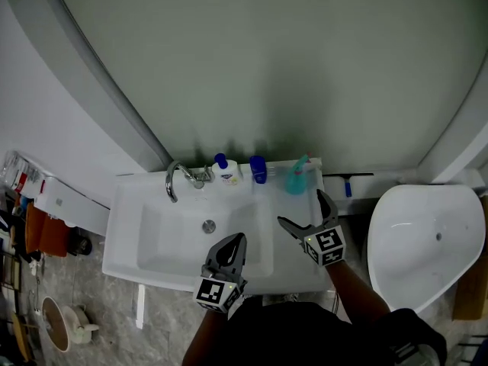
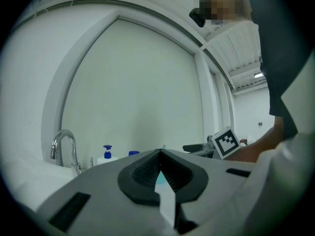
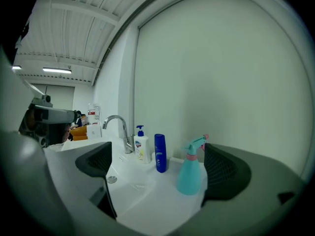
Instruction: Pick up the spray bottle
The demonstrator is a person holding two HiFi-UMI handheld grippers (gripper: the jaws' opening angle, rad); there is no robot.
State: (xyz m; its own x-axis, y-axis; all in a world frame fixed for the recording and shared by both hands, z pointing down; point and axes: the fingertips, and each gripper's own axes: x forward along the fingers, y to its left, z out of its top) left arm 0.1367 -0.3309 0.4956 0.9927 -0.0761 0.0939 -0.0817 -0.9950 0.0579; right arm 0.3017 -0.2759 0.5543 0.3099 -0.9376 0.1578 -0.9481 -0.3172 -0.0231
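Observation:
A teal spray bottle (image 1: 296,178) with a pink collar stands upright at the back right of the white sink (image 1: 297,269). In the right gripper view the spray bottle (image 3: 191,173) sits just inside the right jaw, a little beyond the tips. My right gripper (image 1: 305,212) is open and hovers over the sink's right ledge, short of the bottle. My left gripper (image 1: 232,252) is shut with nothing in it, above the basin's front right. Its pads (image 2: 147,172) meet in the left gripper view.
A chrome tap (image 1: 177,178), a white pump soap bottle (image 1: 226,171) and a dark blue bottle (image 1: 258,168) line the sink's back ledge. A white toilet bowl (image 1: 424,235) stands to the right. Shelves with clutter (image 1: 23,212) fill the far left.

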